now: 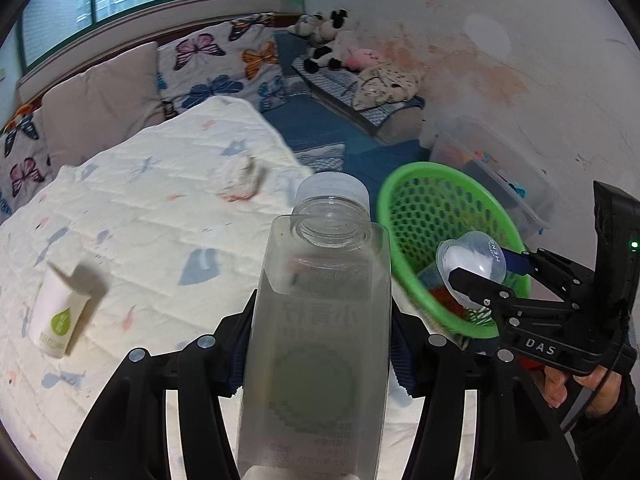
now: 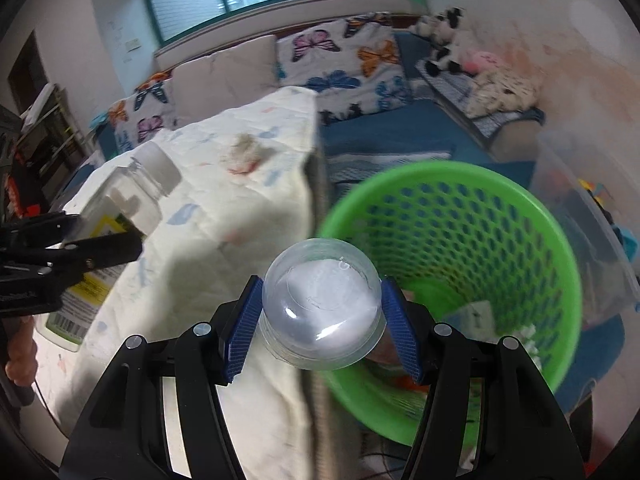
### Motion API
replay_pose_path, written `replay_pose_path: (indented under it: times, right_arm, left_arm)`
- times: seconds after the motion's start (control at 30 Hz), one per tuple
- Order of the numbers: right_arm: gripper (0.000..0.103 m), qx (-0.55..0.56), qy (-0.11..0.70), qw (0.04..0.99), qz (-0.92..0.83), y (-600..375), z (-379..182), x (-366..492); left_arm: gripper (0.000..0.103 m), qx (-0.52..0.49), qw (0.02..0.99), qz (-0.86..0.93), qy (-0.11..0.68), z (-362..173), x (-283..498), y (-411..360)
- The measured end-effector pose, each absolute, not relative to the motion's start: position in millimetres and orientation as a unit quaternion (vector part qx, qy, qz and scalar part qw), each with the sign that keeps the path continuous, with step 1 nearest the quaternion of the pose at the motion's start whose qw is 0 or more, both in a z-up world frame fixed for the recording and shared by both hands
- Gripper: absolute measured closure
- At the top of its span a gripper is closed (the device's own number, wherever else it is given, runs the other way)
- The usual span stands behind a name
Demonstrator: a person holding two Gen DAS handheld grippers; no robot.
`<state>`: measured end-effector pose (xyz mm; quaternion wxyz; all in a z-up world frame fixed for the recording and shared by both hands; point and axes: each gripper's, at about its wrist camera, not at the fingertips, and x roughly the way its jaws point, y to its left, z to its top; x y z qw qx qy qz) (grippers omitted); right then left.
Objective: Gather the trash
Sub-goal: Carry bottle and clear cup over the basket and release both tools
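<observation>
My left gripper is shut on a clear square plastic bottle with a white cap, held above the quilted bed cover; it also shows in the right wrist view. My right gripper is shut on a clear plastic cup, held at the near rim of the green mesh basket. In the left wrist view the cup sits over the basket. A white paper cup lies on the bed at left. A crumpled wrapper lies farther back.
The basket stands beside the bed edge and holds some scraps. A clear storage box is behind it by the wall. Butterfly pillows and soft toys lie at the back.
</observation>
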<state>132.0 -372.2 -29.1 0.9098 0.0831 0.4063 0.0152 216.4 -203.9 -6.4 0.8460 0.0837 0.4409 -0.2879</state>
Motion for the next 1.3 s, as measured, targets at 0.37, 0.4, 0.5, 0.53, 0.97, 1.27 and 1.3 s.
replay_pose_path:
  times: [0.37, 0.4, 0.5, 0.53, 0.97, 1.27, 1.3]
  right_arm:
    - [0.041, 0.113, 0.421, 0.899, -0.047, -430.2, -49.0, 116.1]
    - [0.038, 0.116, 0.422, 0.898, -0.05, -433.0, -50.4, 115.1]
    - [0.035, 0.123, 0.42, 0.897, -0.056, -440.5, -52.6, 109.1]
    - [0.035, 0.124, 0.419, 0.898, -0.058, -443.0, -52.4, 106.5]
    - [0.03, 0.122, 0.387, 0.91, -0.081, -462.0, -37.1, 66.5]
    - [0.029, 0.136, 0.38, 0.911, -0.087, -469.4, -34.9, 49.8]
    - [0.029, 0.137, 0.379, 0.911, -0.087, -470.1, -34.8, 48.4]
  left_arm:
    - [0.048, 0.108, 0.83, -0.325, 0.44, -1.3, 210.9, -265.0]
    - [0.048, 0.108, 0.828, -0.329, 0.441, -1.5, 211.4, -270.2]
    - [0.048, 0.115, 0.823, -0.337, 0.442, -2.3, 211.6, -284.1]
    - [0.048, 0.117, 0.822, -0.34, 0.443, -2.8, 212.1, -289.2]
    - [0.048, 0.132, 0.797, -0.36, 0.466, -25.0, 217.8, -348.2]
    - [0.048, 0.138, 0.78, -0.361, 0.492, -46.9, 220.9, -372.2]
    - [0.048, 0.139, 0.779, -0.358, 0.496, -48.8, 221.3, -372.6]
